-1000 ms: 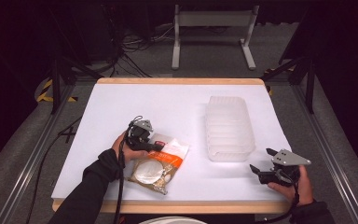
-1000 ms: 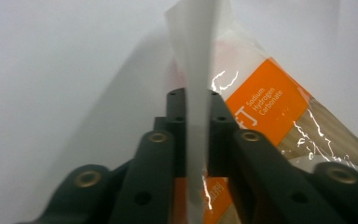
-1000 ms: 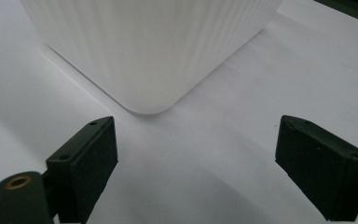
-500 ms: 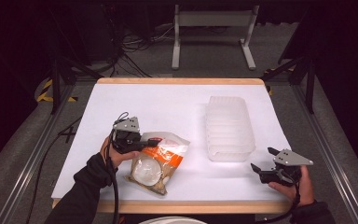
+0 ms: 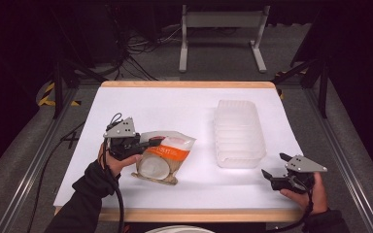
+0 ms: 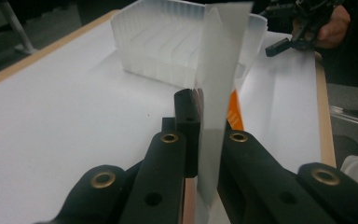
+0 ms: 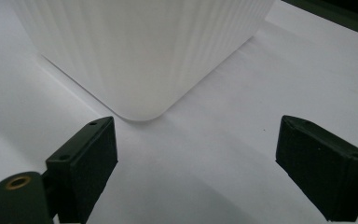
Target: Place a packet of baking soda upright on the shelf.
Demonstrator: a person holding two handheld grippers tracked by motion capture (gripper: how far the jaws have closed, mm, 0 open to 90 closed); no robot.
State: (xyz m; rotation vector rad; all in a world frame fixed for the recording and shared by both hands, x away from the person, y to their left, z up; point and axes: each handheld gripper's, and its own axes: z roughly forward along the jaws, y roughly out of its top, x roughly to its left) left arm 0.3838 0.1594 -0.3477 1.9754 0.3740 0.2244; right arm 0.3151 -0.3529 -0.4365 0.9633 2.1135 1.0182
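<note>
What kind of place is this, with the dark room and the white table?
Probably a lab or recording studio: a white-covered table on a metal frame, loose cables on the floor behind, and a person working hand-held grippers, the left gripper pinching a snack bag.

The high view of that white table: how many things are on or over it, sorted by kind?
Snack bags: 1, the clear and orange bag, pinched at its edge by the left gripper.
Plastic tubs: 1, the translucent ribbed tub.
Handheld grippers: 2, the left one and the right gripper, jaws apart.
Total: 4.
</note>
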